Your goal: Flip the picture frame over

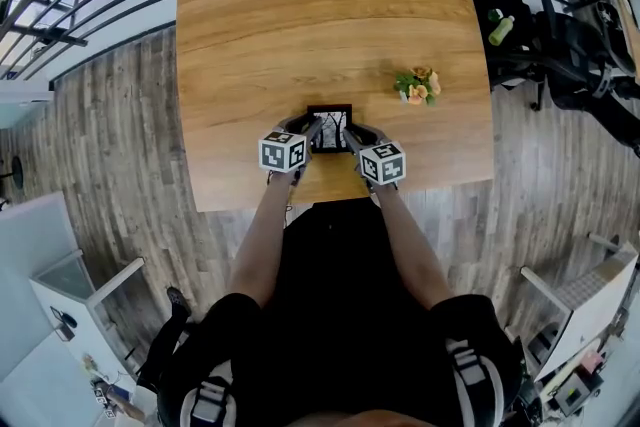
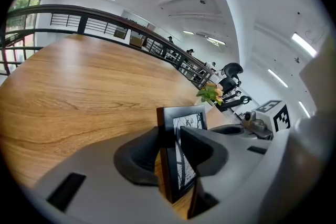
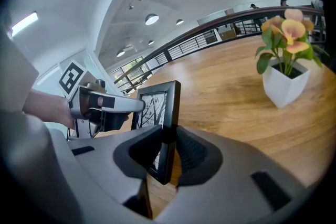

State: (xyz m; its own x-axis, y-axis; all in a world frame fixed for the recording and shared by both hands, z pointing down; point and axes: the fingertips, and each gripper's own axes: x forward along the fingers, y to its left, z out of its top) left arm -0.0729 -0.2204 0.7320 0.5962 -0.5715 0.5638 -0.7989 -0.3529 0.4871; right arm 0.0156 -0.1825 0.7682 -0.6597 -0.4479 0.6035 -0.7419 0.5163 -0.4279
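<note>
between the two grippers, close to the near edge of the wooden table (image 1: 300, 15), the black picture frame (image 1: 329, 130) stands up on edge, its black-and-white print of bare branches turned back towards the person. the left gripper (image 2: 169, 139) has the frame's left side between its jaws, but they stand wider than the frame is thick and do not clamp it. the right gripper (image 3: 169, 136) is closed on the frame's right side, one pad on the print face and one on the back. whether the frame's lower edge sits on the wood, i can't tell. beyond the right gripper and off to its right, well apart, a small white pot of orange flowers (image 1: 418, 87) sits on the table.
</note>
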